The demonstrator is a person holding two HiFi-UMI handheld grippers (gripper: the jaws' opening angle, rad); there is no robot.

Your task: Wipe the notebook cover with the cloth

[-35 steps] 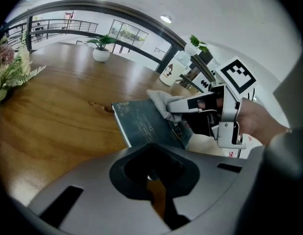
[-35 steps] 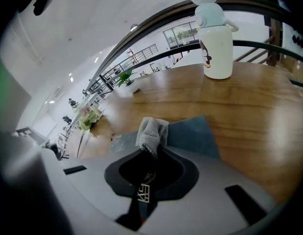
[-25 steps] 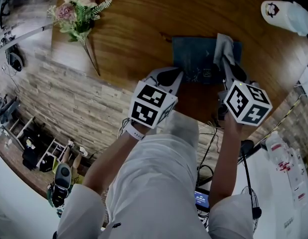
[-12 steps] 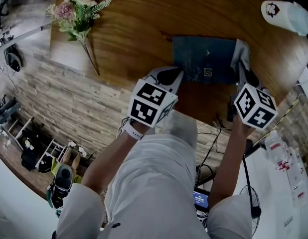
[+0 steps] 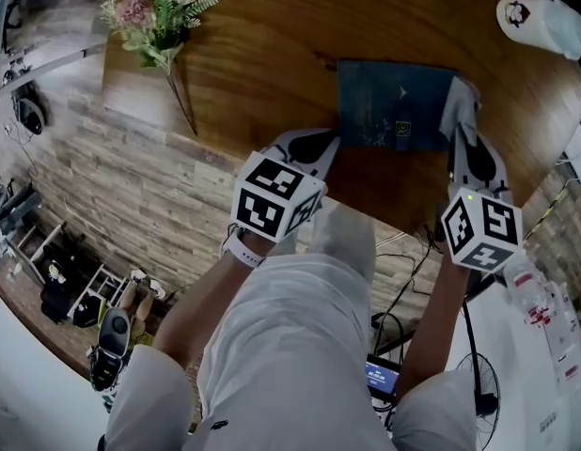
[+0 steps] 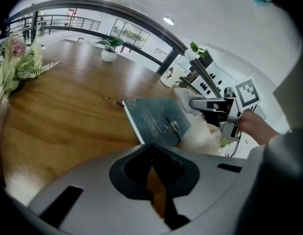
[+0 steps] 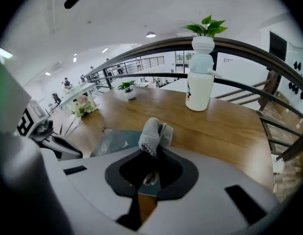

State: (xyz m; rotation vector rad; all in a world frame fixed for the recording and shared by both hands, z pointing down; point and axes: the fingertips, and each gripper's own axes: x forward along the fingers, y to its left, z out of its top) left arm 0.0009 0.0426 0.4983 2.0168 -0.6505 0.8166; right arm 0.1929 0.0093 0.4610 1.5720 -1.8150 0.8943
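A dark teal notebook (image 5: 394, 106) lies flat on the wooden table (image 5: 262, 54). My right gripper (image 5: 463, 125) is shut on a grey cloth (image 5: 460, 100), which rests at the notebook's right edge. In the right gripper view the cloth (image 7: 154, 133) bunches up out of the jaws, with the notebook (image 7: 114, 141) just left of it. My left gripper (image 5: 314, 141) hovers at the table's front edge, left of the notebook's near corner, shut and holding nothing. From the left gripper view, the notebook (image 6: 156, 121) lies ahead and the right gripper (image 6: 203, 104) holds the cloth (image 6: 183, 96) beyond it.
A flower bouquet (image 5: 154, 17) lies at the table's far left. A white bottle (image 5: 535, 22) stands at the far right; the right gripper view shows it (image 7: 200, 82) beyond the cloth. A small potted plant (image 6: 110, 50) stands further back. The table's front edge runs just under both grippers.
My right gripper has dragged the cloth rightward across the notebook cover, from its middle to its right edge, and drawn back slightly. The left gripper has hardly moved.
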